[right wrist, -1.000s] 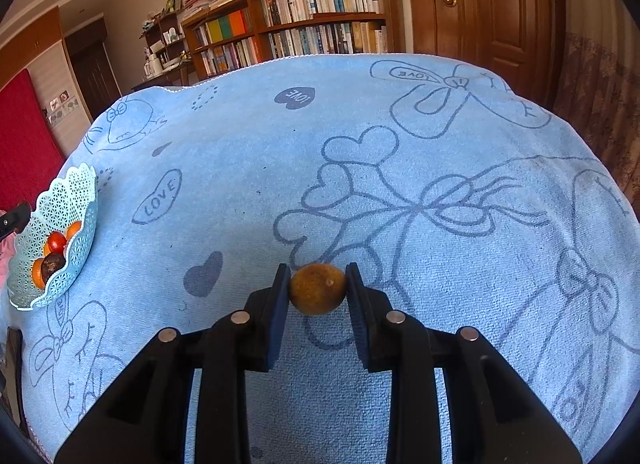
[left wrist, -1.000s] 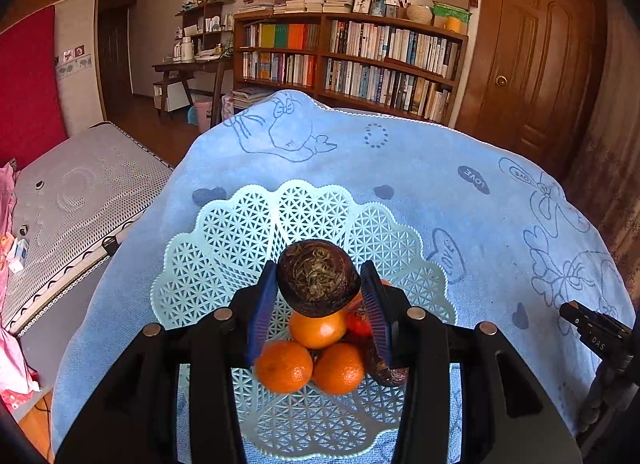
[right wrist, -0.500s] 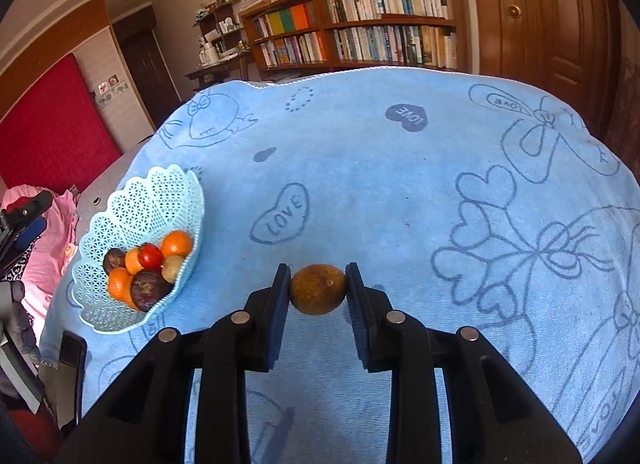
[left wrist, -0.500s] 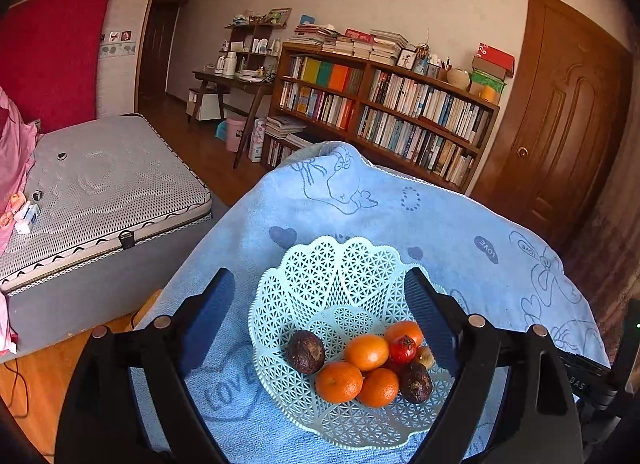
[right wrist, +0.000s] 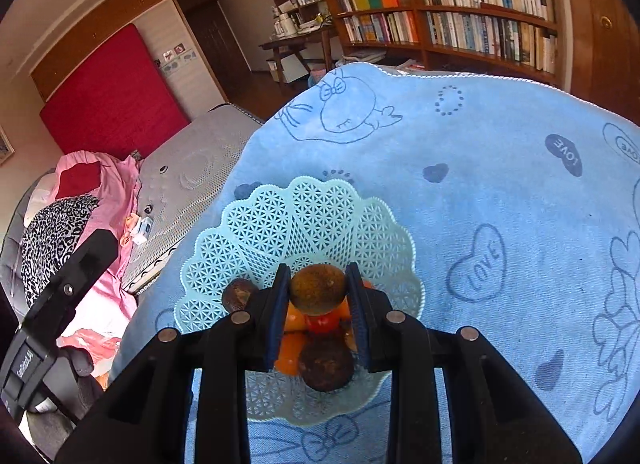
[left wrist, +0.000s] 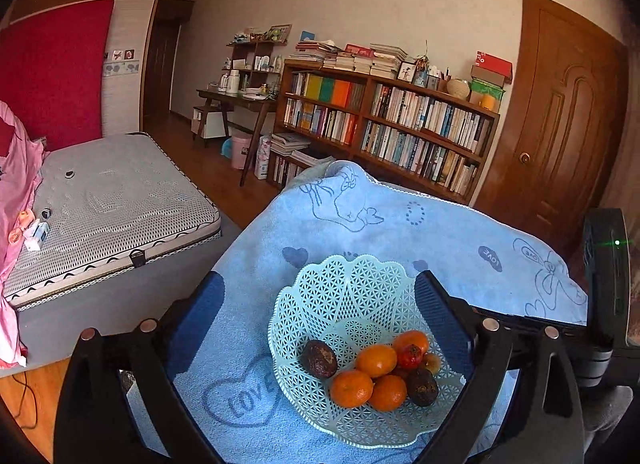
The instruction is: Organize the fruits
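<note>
A: Start at the right tongs (right wrist: 318, 290); what do they have?

B: They are closed on a small round brown fruit (right wrist: 318, 288), one pad on each flank at its widest part; the fruit hangs directly above the pale green lattice basket (right wrist: 288, 219), over the fruit already piled there.

A: And the left tongs (left wrist: 320, 296)?

B: Spread wide and holding nothing; they sit above the basket (left wrist: 344, 296) on its near side, with the basket rim showing between the two pads.

A: What lies in the basket?

B: Several mandarins (left wrist: 351, 388), a small red fruit (left wrist: 409, 356), and two dark purple-brown round fruits (left wrist: 319, 358), all crowded toward the basket's near side; the far half of the basket is bare lattice.

A: How do you judge the held fruit will handle?

B: Light, I think, and fairly firm with a dull, rough skin, so unlikely to slip; being round it will roll once let go, so I would lower it close to the pile or into the bare half before parting the pads; a drop from height could bruce it or knock a mandarin loose.

A: And the basket itself?

B: Thin plastic, probably light enough to skid on the blue towel (right wrist: 500, 167) covering the bench; best not to nudge its rim.
</note>
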Available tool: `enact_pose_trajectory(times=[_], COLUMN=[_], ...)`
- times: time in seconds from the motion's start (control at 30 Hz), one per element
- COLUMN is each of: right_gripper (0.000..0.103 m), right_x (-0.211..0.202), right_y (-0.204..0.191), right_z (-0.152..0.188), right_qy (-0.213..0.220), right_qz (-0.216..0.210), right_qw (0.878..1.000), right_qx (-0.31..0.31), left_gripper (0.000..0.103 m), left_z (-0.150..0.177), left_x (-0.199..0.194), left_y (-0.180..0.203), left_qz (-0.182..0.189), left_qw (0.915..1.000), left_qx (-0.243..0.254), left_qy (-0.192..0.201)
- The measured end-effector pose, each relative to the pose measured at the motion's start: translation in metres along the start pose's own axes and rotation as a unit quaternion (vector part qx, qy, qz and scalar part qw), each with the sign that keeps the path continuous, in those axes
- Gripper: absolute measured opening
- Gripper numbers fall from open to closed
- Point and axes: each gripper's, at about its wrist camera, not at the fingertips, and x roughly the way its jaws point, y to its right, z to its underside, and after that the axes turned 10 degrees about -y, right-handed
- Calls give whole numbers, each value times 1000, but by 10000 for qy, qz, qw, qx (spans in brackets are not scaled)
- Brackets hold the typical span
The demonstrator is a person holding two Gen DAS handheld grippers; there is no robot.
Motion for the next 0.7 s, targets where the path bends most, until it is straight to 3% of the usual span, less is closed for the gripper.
enact_pose_trajectory(times=[0.4,0.47,0.6,0.7], right_gripper=[30,37,40,51], right_x=[26,25,17,7], right_y=[-14,-11,-4,1], right_z=[-10,-10,-5,2], right_qy=[-110,-78,42,197], right_qz=[42,88,331,518], right_qw=[9999,9998,9993,9983], right_qx=[97,162,171,156], left_gripper=[99,100,100,100], left_z=[-4,-4,-3,-1], left_x=[-10,-10,-7,-5], left_y=[-10,-9,-6,-2], left_qz=[-49,-50,-77,-110], left_qw=[9998,9998,9999,9999], left_qx=[-136,-135,-69,2], left_qy=[130,127,92,70])
